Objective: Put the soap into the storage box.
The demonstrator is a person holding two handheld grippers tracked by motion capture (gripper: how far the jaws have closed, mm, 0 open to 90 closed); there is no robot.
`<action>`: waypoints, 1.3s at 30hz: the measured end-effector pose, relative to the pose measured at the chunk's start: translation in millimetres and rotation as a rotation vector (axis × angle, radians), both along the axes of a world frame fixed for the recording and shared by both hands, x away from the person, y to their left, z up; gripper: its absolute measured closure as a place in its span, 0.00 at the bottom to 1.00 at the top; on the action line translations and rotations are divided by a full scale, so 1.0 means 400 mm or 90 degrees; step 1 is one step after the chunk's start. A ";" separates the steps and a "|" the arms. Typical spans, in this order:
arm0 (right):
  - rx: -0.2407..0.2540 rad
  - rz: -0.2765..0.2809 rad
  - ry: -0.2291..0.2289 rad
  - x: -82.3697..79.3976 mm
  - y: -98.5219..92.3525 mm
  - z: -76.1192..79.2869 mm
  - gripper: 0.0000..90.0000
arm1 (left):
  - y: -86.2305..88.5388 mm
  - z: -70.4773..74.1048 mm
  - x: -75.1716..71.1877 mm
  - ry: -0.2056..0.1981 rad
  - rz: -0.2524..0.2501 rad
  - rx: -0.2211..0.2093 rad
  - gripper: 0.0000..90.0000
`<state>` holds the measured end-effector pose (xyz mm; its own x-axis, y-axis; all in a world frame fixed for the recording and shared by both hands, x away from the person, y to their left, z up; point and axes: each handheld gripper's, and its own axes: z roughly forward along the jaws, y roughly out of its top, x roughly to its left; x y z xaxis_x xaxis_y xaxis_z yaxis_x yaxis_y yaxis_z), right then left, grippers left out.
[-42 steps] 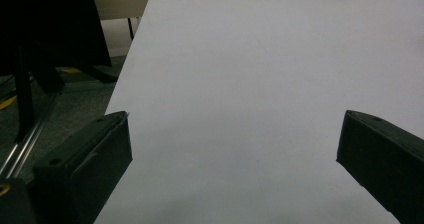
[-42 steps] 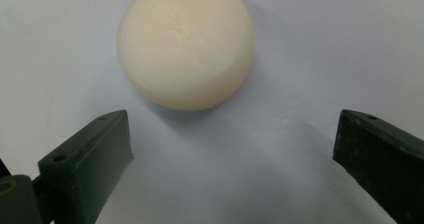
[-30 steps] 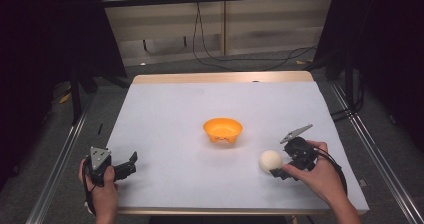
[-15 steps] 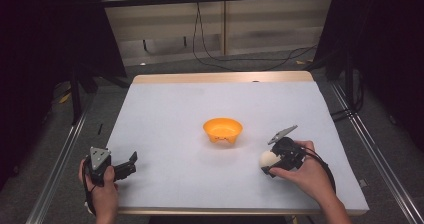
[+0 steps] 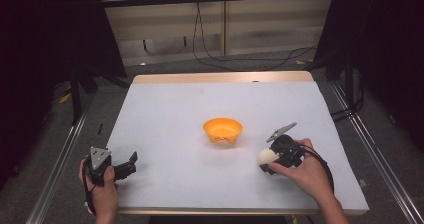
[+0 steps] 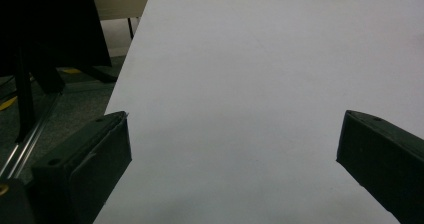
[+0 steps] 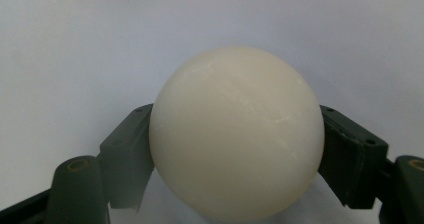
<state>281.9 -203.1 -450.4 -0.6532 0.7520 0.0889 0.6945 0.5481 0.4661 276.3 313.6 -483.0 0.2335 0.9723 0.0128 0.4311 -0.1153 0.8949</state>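
A cream-white ball (image 5: 266, 156) (image 7: 236, 134) is held just above the white table, right of centre near the front. My right gripper (image 5: 268, 160) (image 7: 235, 149) is shut on the ball, one jaw pressing each side. An orange bowl (image 5: 223, 130) stands upright and empty at the middle of the table, a little left of and beyond the ball. My left gripper (image 5: 131, 164) (image 6: 230, 149) rests at the front left corner, jaws wide apart with bare table between them.
The white table (image 5: 200, 104) has a wooden rim at the far edge. Metal rails (image 5: 60, 159) run along both sides on the floor. Cables (image 5: 215, 59) lie on the floor beyond the table, and dark stands flank it.
My right gripper has moved left onto the ball and shut on it. The left gripper has stayed where it was.
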 end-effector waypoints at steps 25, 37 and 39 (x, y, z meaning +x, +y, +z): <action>0.017 0.006 -0.029 0.067 0.058 0.076 0.27 | 0.000 -0.001 0.000 0.001 -0.003 -0.007 0.01; 0.017 0.027 -0.036 0.100 0.093 0.106 0.27 | 0.000 0.000 0.000 0.001 -0.004 -0.002 0.01; 0.018 0.027 -0.036 0.105 0.099 0.112 0.27 | 0.000 0.000 0.000 0.001 -0.004 -0.003 0.01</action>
